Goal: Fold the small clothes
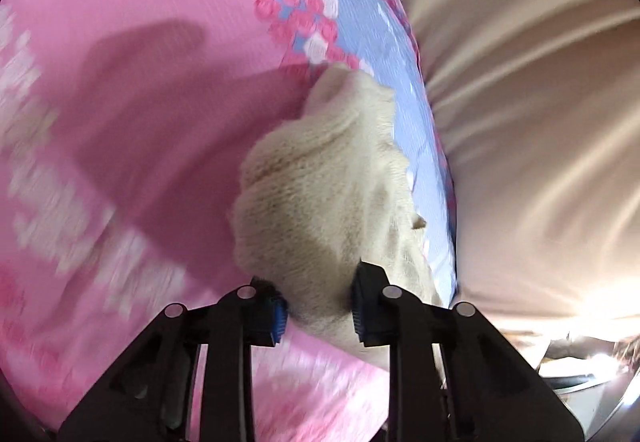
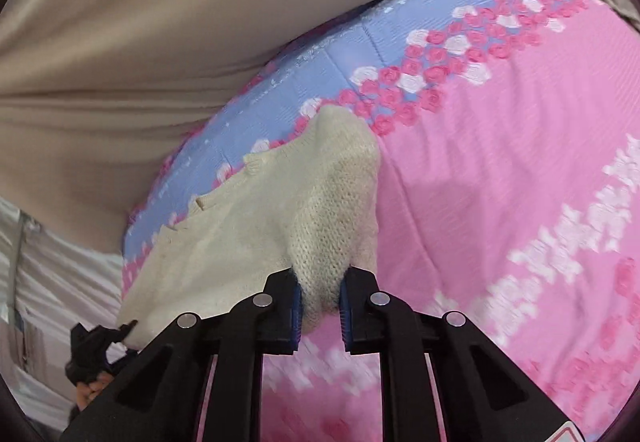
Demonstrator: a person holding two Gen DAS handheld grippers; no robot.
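Observation:
A small cream knitted garment (image 1: 320,177) lies bunched on a pink and blue flowered bedspread (image 1: 120,61). My left gripper (image 1: 319,308) is shut on its near edge, the blue pads pressing the knit from both sides. In the right wrist view the same cream garment (image 2: 280,209) stretches away to the left over the bedspread (image 2: 500,161). My right gripper (image 2: 319,312) is shut on a pinched fold of it. The left gripper (image 2: 120,328) shows at the garment's lower left corner, with a hand below it.
Beige fabric (image 1: 540,101) lies past the bedspread's blue border, also seen as beige fabric (image 2: 140,41) at the upper left. White pleated cloth (image 2: 60,282) hangs at the left edge. The bedspread's edge runs diagonally near the garment.

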